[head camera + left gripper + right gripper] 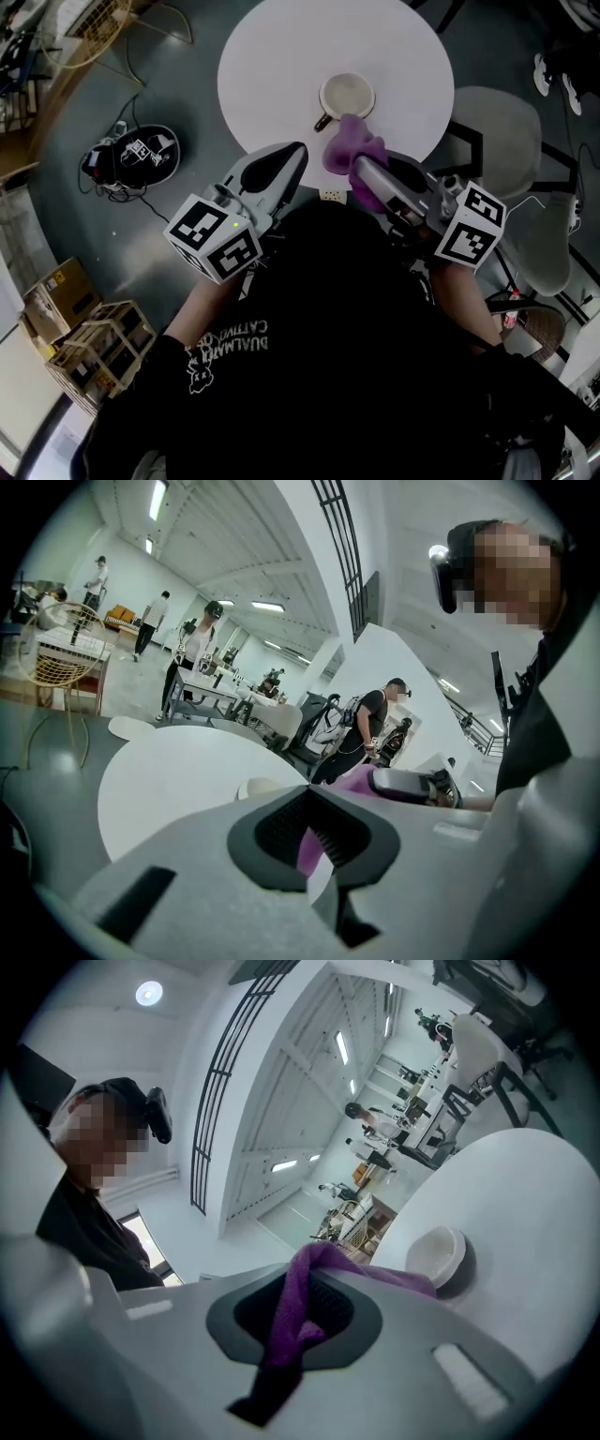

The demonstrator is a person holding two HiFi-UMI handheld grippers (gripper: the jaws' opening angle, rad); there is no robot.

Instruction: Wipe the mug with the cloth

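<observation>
A white mug (347,96) with a dark handle stands on the round white table (272,66), near its front edge. My right gripper (356,171) is shut on a purple cloth (352,148), which bunches just in front of the mug, close to its rim. In the right gripper view the cloth (298,1309) is pinched between the jaws of the gripper (306,1314), and the mug (439,1256) lies beyond them. My left gripper (298,150) is shut and empty, at the table's edge left of the cloth. Its view shows its closed jaws and the mug (255,787) ahead.
A grey chair (497,122) stands right of the table. On the floor to the left lie a black round device with cables (131,155), a cardboard box (56,295) and wooden crates (94,352). Several people stand far off in the left gripper view.
</observation>
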